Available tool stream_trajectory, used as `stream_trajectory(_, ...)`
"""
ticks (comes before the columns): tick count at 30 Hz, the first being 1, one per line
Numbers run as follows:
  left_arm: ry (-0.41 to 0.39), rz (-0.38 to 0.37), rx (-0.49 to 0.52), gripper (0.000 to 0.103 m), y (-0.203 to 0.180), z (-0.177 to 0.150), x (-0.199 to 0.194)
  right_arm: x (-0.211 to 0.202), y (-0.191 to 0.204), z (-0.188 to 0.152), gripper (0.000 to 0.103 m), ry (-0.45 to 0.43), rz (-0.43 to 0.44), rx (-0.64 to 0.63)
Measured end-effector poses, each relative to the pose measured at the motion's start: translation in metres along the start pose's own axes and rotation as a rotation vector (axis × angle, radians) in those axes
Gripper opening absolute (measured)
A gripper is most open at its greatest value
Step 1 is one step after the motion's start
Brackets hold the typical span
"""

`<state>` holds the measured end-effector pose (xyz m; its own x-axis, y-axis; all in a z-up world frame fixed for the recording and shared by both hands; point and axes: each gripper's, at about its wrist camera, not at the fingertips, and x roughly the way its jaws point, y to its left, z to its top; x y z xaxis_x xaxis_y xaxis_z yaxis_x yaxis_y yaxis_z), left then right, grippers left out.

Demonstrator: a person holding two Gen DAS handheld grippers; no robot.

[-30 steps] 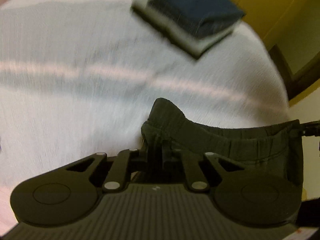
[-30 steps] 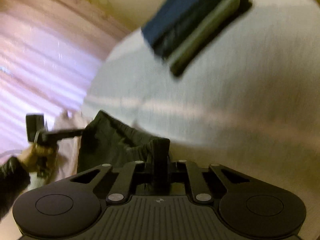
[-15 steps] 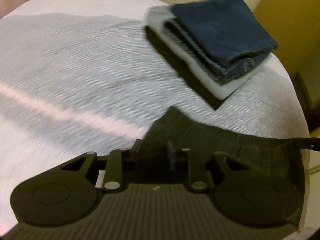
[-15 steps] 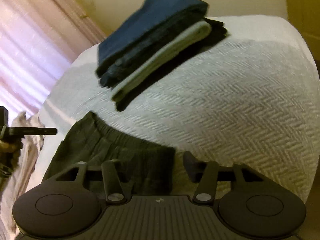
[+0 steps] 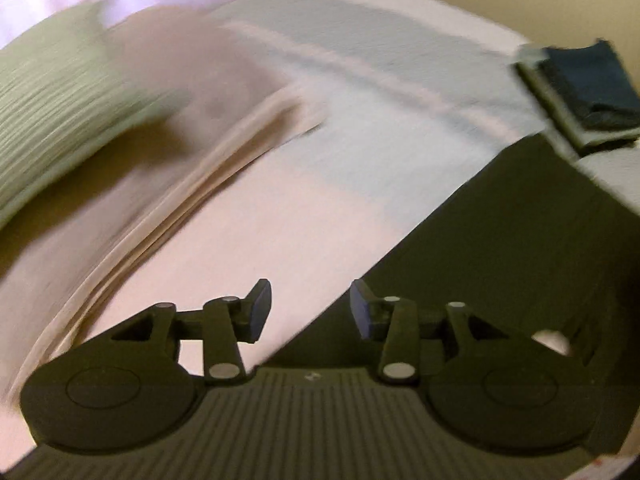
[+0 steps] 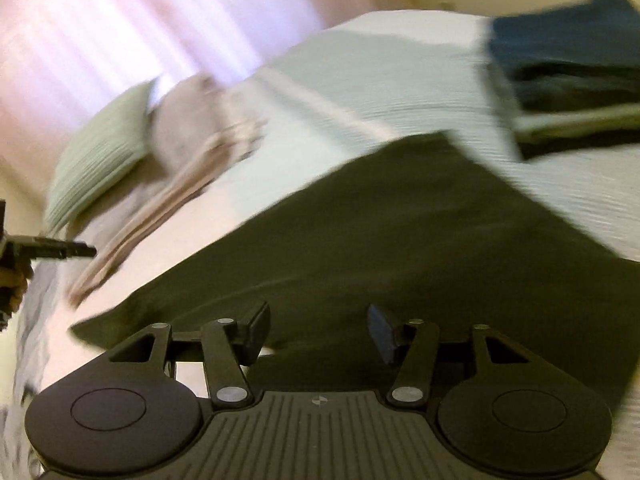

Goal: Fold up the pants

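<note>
The dark pants (image 6: 400, 232) lie flat on the white bedspread (image 6: 380, 80), and in the left wrist view the pants (image 5: 520, 248) fill the lower right. My left gripper (image 5: 310, 312) hangs over their left edge, its jaws opening with nothing pinched between them. My right gripper (image 6: 318, 328) is open above the near part of the pants, its pads apart from the cloth. The left gripper (image 6: 76, 250) and the hand on it show at the left edge of the right wrist view. Both views are blurred by motion.
A stack of folded clothes (image 5: 580, 92) with blue jeans (image 6: 568, 40) on top sits at the far right of the bed. A green pillow (image 5: 60, 112) and a beige blanket (image 5: 180, 184) lie at the left. A pink curtain (image 6: 140, 28) hangs behind.
Both grippers let go of the pants' waistband and opened. The pants now lie flat on the bed. Both hands swung left, bringing the pillow and blanket into view.
</note>
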<state>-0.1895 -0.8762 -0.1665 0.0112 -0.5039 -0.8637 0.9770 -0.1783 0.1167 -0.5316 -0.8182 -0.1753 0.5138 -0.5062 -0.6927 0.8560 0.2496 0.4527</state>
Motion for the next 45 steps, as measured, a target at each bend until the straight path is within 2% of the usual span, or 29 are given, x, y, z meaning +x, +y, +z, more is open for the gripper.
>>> stream_trajectory(2,0.018,0.048,-0.015,0.047,0.032,-0.043,-0.017,0.023,0.04,-0.006,0.052,0.026,0.044,-0.066)
stream_trajectory(6,0.069,0.114,-0.019,0.05,0.089,-0.128,-0.041,0.069,0.112,-0.025,0.053,0.072,0.079,-0.211)
stream_trajectory(12,0.073,0.132,-0.007,0.067,0.151,-0.209,-0.037,0.155,0.217,-0.057,0.056,0.178,0.138,-0.524)
stream_trajectory(16,0.008,0.137,-0.027,0.081,0.199,-0.227,-0.022,0.208,0.275,-0.07,0.057,0.207,0.197,-0.778)
stream_trajectory(17,-0.007,0.139,-0.024,0.081,0.207,-0.23,-0.016,0.222,0.287,-0.075,0.058,0.21,0.205,-0.854)
stream_trajectory(19,-0.044,0.104,-0.022,0.081,0.226,-0.23,-0.001,0.252,0.306,-0.076,0.059,0.23,0.23,-1.017)
stream_trajectory(21,-0.087,0.036,-0.014,0.081,0.24,-0.235,0.009,0.281,0.316,-0.073,0.059,0.239,0.245,-1.149)
stream_trajectory(24,-0.139,-0.075,0.009,0.07,0.249,-0.234,0.02,0.317,0.321,-0.066,0.06,0.262,0.247,-1.291)
stream_trajectory(25,-0.142,-0.1,0.009,0.056,0.251,-0.234,0.022,0.328,0.323,-0.064,0.06,0.27,0.248,-1.336)
stream_trajectory(26,-0.14,-0.1,0.004,0.035,0.253,-0.233,0.025,0.341,0.325,-0.062,0.06,0.291,0.249,-1.388)
stream_trajectory(28,-0.131,-0.128,-0.009,0.026,0.258,-0.234,0.023,0.359,0.329,-0.059,0.06,0.306,0.243,-1.47)
stream_trajectory(29,-0.142,-0.134,-0.006,0.024,0.257,-0.236,0.015,0.365,0.329,-0.056,0.06,0.314,0.241,-1.487)
stream_trajectory(32,-0.165,-0.149,0.007,0.023,0.248,-0.235,-0.015,0.378,0.327,-0.041,0.059,0.418,0.279,-1.45)
stream_trajectory(33,-0.168,-0.155,0.01,0.023,0.244,-0.233,-0.031,0.38,0.329,-0.042,0.055,0.458,0.296,-1.446)
stream_trajectory(34,-0.169,-0.16,0.011,0.023,0.24,-0.231,-0.046,0.378,0.331,-0.039,0.027,0.493,0.317,-1.435)
stream_trajectory(35,-0.165,-0.167,0.004,0.022,0.235,-0.228,-0.062,0.369,0.331,-0.036,0.008,0.53,0.345,-1.414)
stream_trajectory(37,-0.13,-0.182,-0.014,0.022,0.22,-0.219,-0.096,0.341,0.333,-0.028,0.003,0.571,0.389,-1.4)
stream_trajectory(39,-0.095,-0.187,-0.02,0.022,0.206,-0.206,-0.132,0.304,0.332,-0.014,0.002,0.599,0.46,-1.397)
stream_trajectory(42,-0.055,-0.213,-0.084,0.022,0.202,-0.181,-0.185,0.271,0.329,0.028,0.003,0.656,0.576,-1.272)
stream_trajectory(43,-0.047,-0.222,-0.111,0.023,0.205,-0.173,-0.193,0.272,0.33,0.039,0.004,0.639,0.579,-1.254)
stream_trajectory(45,-0.03,-0.221,-0.178,0.025,0.22,-0.158,-0.193,0.291,0.333,0.053,0.017,0.538,0.515,-1.269)
